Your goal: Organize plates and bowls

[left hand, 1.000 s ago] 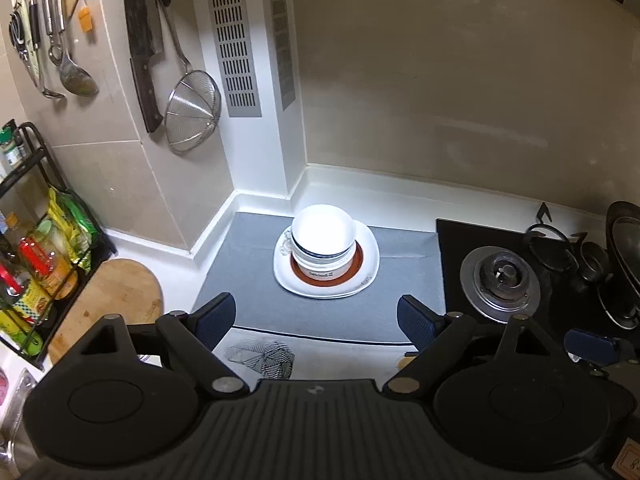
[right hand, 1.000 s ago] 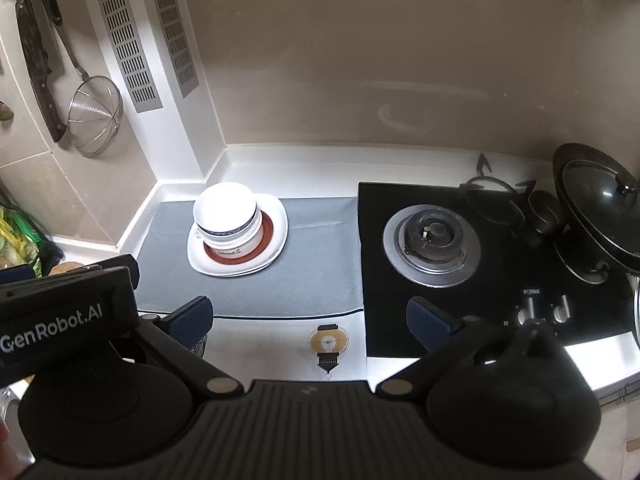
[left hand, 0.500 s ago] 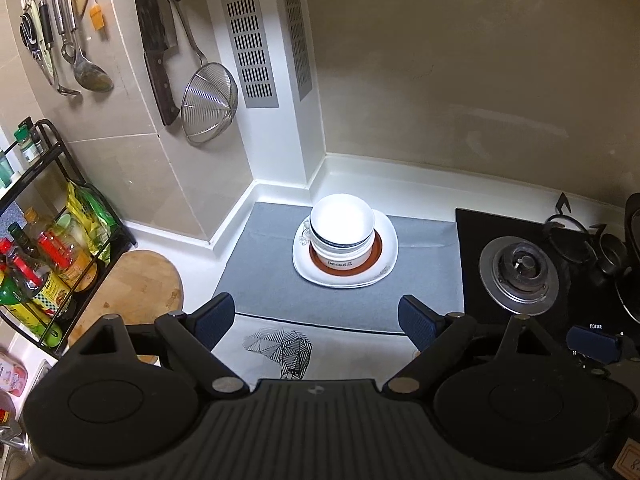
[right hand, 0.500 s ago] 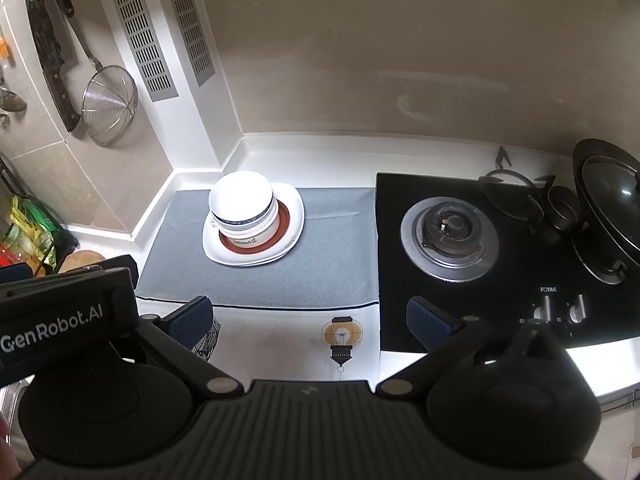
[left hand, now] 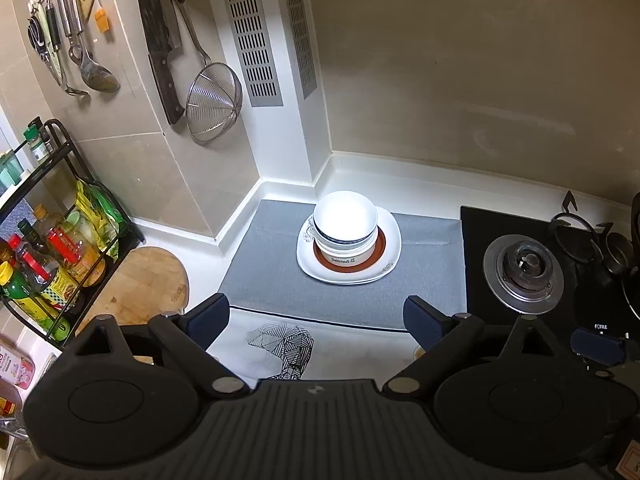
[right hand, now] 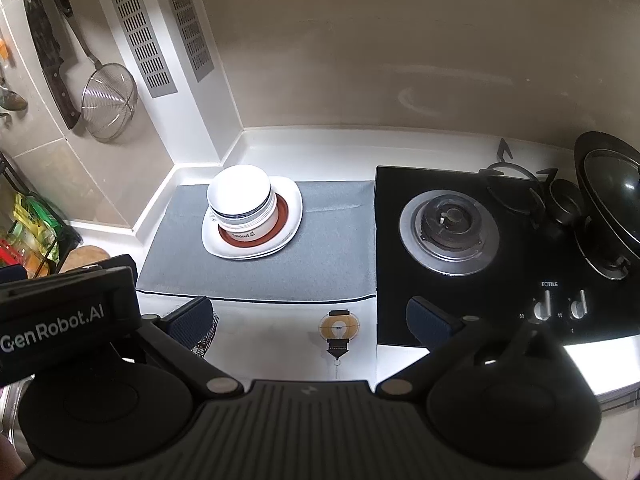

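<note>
The crockery looks gathered already. On the grey mat in the corner of the bench, a stack of bowls sits nested, the top one white and brightly lit, a lower one printed with the word "Delicious". They rest on a red-rimmed plate, which lies on wider white plates beneath. As far as I can see, no loose bowl or plate remains elsewhere on the bench or the hob, so I judge the organizing to be essentially finished, with perhaps only a small squaring-up left, since the bowls sit a little toward the left and back of the plates.

The left hand-held gripper hangs well back from the stack, its jaws spread wide and nothing between them. The right hand-held gripper is likewise released and empty, held over the front edge of the bench between the mat and the hob. Neither touches any dish.
</note>
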Demonstrator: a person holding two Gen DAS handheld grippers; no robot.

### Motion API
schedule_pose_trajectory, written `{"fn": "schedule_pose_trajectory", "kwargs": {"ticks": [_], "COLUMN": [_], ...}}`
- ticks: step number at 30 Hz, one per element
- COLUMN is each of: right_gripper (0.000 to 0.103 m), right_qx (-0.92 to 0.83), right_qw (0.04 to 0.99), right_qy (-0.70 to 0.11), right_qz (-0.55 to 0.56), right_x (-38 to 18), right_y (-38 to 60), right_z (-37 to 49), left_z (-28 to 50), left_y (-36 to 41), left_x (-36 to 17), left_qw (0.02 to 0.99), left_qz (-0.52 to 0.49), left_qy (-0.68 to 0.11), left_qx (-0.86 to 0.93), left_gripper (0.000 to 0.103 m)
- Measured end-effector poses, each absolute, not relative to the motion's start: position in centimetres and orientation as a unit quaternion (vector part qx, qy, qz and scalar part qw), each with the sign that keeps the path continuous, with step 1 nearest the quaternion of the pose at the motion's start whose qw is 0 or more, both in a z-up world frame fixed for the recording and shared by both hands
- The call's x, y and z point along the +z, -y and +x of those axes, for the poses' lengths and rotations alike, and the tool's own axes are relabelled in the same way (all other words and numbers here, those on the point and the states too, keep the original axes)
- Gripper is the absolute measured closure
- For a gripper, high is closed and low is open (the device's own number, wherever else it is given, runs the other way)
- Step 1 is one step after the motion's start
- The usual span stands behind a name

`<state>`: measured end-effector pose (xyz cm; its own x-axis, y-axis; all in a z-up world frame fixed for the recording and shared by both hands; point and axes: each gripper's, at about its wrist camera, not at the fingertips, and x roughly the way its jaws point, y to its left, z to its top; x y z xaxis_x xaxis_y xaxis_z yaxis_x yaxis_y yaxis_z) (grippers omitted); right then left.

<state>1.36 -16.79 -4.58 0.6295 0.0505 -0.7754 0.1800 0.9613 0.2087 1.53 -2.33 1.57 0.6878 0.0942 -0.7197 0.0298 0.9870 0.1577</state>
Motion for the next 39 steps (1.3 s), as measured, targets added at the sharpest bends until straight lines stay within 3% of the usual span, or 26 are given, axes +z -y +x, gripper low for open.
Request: {"fn": "schedule_pose_trajectory", "kwargs": {"ticks": [39], "right_gripper": [0.0], "right_qx": [-0.048], "right_qw": [0.894], "right_qy": [-0.424], "right_qz": [0.136], "right_x": [-4.4], "right_y": [18.4], "right_z": [0.3], "left_z": [1.0], "left_y": [3.2], "left_x": [1.4], "left_qw": [0.915], "left_qz": [0.086], "left_qy": [-0.394], "left_qx": [0.0], "left_gripper": [0.002]}}
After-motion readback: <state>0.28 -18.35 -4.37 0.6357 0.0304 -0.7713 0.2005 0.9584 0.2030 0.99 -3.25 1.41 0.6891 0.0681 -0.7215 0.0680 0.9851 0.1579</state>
